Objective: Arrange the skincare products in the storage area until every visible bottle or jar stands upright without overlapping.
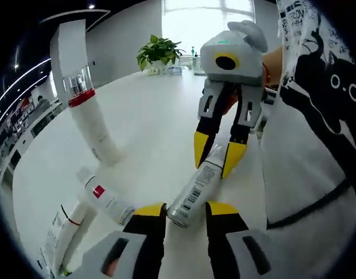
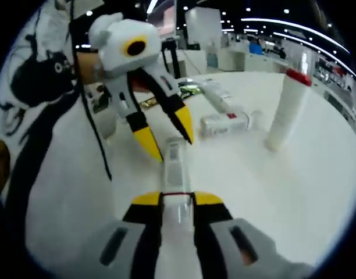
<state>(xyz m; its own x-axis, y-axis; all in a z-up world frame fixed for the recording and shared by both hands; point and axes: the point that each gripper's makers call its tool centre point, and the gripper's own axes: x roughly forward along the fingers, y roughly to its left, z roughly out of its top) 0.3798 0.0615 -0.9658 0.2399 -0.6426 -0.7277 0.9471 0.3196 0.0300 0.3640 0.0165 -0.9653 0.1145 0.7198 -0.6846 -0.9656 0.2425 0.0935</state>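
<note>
Right gripper point(image 2: 177, 200): clenched on lying barcode tube point(image 2: 173, 168).
Left gripper point(image 1: 186, 210): spread around tube's end, apart.
Tall bottle point(image 1: 89, 113): stood upright.
Small tube point(image 1: 106, 196): lay flat on table point(image 1: 155, 110).

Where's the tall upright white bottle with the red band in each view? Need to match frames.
Left gripper view: tall upright white bottle with the red band stands upper left, beyond two lying white tubes.
Right gripper view: same bottle stands upper right on the white table.
Shared landmark: the lying white tube with a barcode between both grippers.
</note>
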